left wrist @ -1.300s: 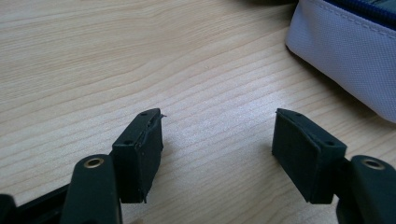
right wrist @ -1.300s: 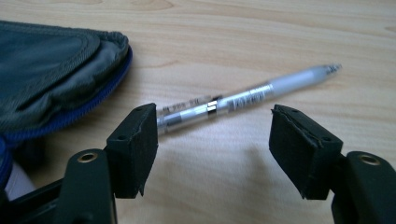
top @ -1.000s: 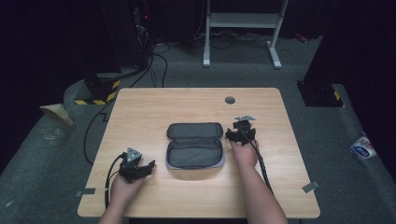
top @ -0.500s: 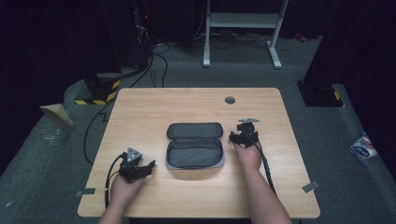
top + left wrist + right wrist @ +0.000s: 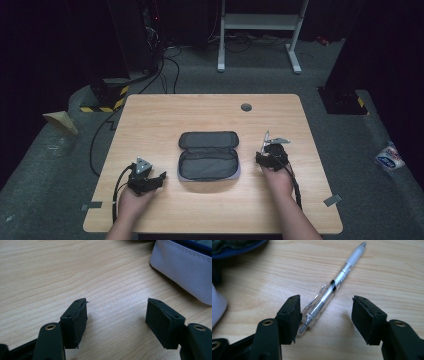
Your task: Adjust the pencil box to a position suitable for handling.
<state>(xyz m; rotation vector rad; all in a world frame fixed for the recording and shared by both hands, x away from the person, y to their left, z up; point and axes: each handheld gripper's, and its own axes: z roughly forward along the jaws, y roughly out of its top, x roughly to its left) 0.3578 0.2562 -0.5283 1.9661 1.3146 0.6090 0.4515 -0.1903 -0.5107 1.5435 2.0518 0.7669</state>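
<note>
Pen (image 5: 329, 293), clear-barrelled with a black band, lies flat on the table (image 5: 387, 270). Right gripper (image 5: 325, 315) jaws have been closing around its clip end, not yet pinching. Left gripper (image 5: 116, 316) jaws stand apart, empty.

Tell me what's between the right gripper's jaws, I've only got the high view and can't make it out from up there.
Observer: A clear pen lies on the table between the jaws of the right gripper. They have just been closing, but the pads aren't pressing on it.
Operator: Which way does it lie?
Observer: In the right gripper view its tip points away from the gripper. Its clip end sits close by the left-hand jaw.
Operator: And the left gripper?
Observer: The left gripper is open, with bare wood between its jaws. A corner of the pouch, pale grey with a blue zip, lies just beyond them to one side.
</note>
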